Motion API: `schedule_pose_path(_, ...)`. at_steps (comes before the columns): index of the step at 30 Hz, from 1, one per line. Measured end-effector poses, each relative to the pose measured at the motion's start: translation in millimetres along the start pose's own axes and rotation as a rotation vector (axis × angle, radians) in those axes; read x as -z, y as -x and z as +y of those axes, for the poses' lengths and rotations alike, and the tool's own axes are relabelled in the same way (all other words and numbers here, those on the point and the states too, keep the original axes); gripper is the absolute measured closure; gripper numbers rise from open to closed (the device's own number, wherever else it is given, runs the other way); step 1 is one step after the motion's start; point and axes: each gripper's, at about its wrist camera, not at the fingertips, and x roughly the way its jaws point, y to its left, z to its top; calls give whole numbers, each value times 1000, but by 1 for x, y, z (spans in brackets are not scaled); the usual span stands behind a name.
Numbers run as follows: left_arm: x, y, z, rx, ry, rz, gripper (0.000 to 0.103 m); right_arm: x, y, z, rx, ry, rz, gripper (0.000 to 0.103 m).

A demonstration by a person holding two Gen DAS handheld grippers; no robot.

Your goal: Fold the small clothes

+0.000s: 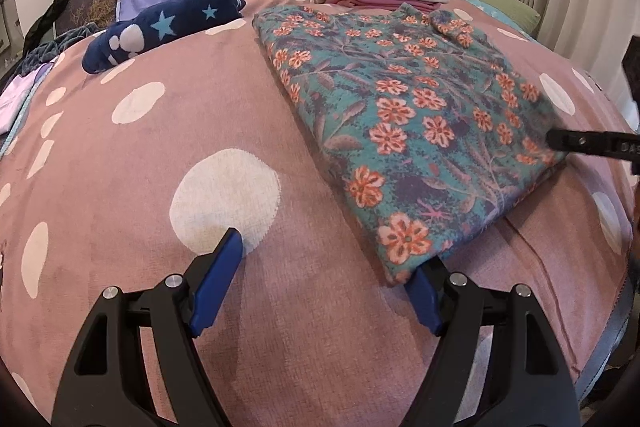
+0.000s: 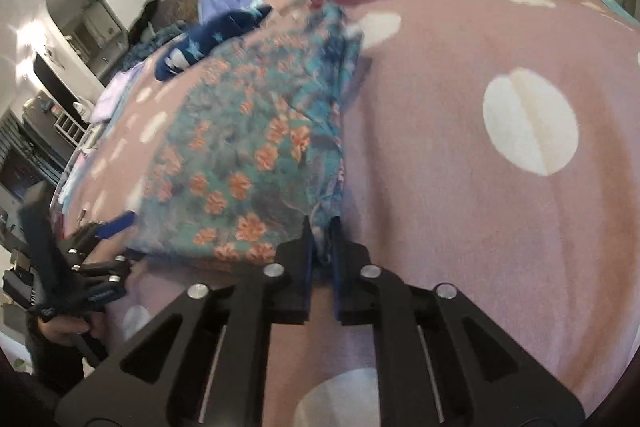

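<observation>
Right wrist: right gripper (image 2: 323, 243) pinches floral garment (image 2: 240, 163) (hidden elsewhere).

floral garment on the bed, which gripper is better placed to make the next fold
Right. The right gripper is shut on the floral garment at its near edge, ready to lift it over. The left gripper stands open at the near corner, gripping nothing.

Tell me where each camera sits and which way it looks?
Left wrist: on the left gripper, looking down over the floral cloth and dotted blanket; its jaws stand open.
Right wrist: on the right gripper, looking down along the cloth's edge; its jaws are shut on the cloth, and a hand shows at left.
Both show: floral cloth, blanket, star roll, and the other gripper.
</observation>
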Motion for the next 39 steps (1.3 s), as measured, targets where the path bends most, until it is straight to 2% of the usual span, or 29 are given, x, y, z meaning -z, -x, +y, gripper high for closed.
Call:
schedule_pose_path(1,0,0,0,2,1,-1,26,-1,0,-6,-21,-39,-1,89)
schedule_pose_path(3,1,2,1,8,2,-4,26,-4,7,-11,-39,-70,-19,76)
schedule_pose_path(5,2,4,3,16,3,-6,27,-6,15,-10,-25,-61,-53,76)
schedule_pose_path(6,2,6,3,22,1,-9,29,-8,19,-6,-21,-45,-72,80)
schedule_pose_path(7,3,11,2,39,-7,-17,38,-9,25,1,-22,-13,-100,81)
schedule_pose_path(8,4,15,0,62,-15,-23,51,-10,30,6,-29,16,-122,82)
schedule_pose_path(9,4,21,-3,107,-25,-26,59,-10,36,15,-44,62,-152,82)
schedule_pose_path(10,4,26,-6,139,-29,-29,71,-12,37,22,-51,94,-169,82)
schedule_pose_path(11,4,31,-8,165,-33,-35,75,-11,38,29,-55,127,-181,82)
schedule_pose_path(13,1,45,-14,225,-52,-68,75,-10,31,40,-46,175,-176,82)
schedule_pose_path(16,-3,53,-18,316,-41,-97,75,-11,4,36,9,146,-92,82)
schedule_pose_path(17,-4,51,-17,321,-37,-99,75,-10,-4,31,37,125,-63,89)
schedule_pose_path(18,-5,47,-18,303,-40,-94,75,-8,-13,26,57,106,-40,91)
schedule_pose_path(22,0,8,-16,226,-39,0,75,-3,-14,27,68,112,-52,92)
schedule_pose_path(24,2,7,-18,219,-55,-21,75,-2,-13,28,73,122,-50,91)
schedule_pose_path(28,0,9,-23,192,-96,-15,75,-3,-14,23,54,112,-41,91)
schedule_pose_path(31,-5,12,-22,196,-89,-1,75,-4,-12,27,60,135,-43,90)
schedule_pose_path(34,-15,25,-23,203,-110,-52,75,-5,-2,37,68,174,-85,90)
schedule_pose_path(36,-26,33,-24,206,-120,-100,75,-11,9,42,51,185,-161,90)
schedule_pose_path(37,-35,35,-23,194,-122,-121,75,-18,15,46,42,193,-207,90)
schedule_pose_path(39,-48,32,-23,163,-129,-142,74,-29,20,52,20,206,-236,90)
